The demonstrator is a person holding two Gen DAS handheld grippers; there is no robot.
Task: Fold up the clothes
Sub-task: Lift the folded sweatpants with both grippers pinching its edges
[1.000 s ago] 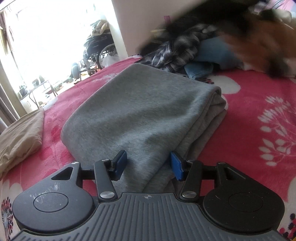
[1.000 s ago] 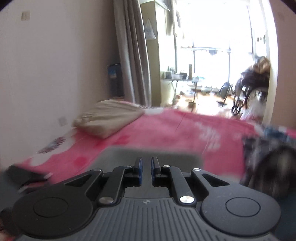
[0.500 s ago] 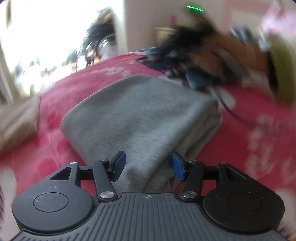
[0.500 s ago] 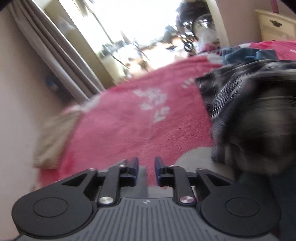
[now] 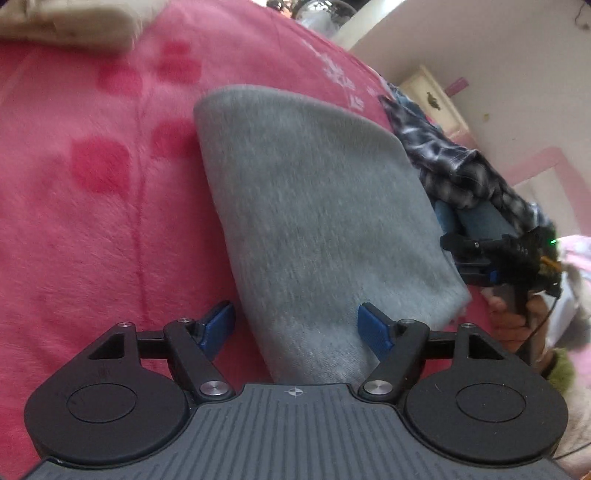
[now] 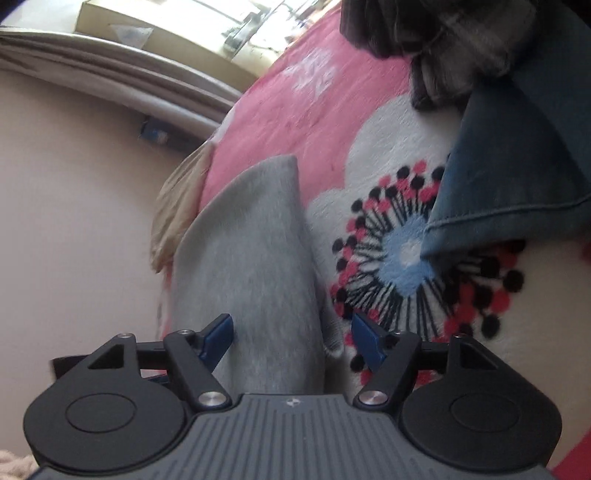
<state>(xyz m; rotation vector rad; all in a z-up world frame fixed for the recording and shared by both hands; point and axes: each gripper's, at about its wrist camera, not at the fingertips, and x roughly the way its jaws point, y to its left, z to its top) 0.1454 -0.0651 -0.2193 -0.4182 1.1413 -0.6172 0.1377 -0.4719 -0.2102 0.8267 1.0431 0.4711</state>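
Clearly one folded grey garment (image 5: 317, 229) lies on the pink blanket (image 5: 92, 206), straddled by both spread grippers, left (image 5: 297, 325) and right (image 6: 291, 332).

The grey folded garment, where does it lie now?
The grey folded garment lies on the pink blanket, between the open fingers of both hand-held grippers, with the plaid shirt and blue jeans piled at its right.

The near end of the grey garment (image 5: 314, 229) goes under the left hand-held gripper (image 5: 297, 328), so that end is hidden. The right hand-held gripper (image 6: 291, 338) hides it too. The plaid shirt (image 6: 436, 40) is blurry and cut off at the top edge. The blue jeans (image 6: 517, 177) run off the right edge. The pillow (image 5: 70, 18) is cut off at the top.
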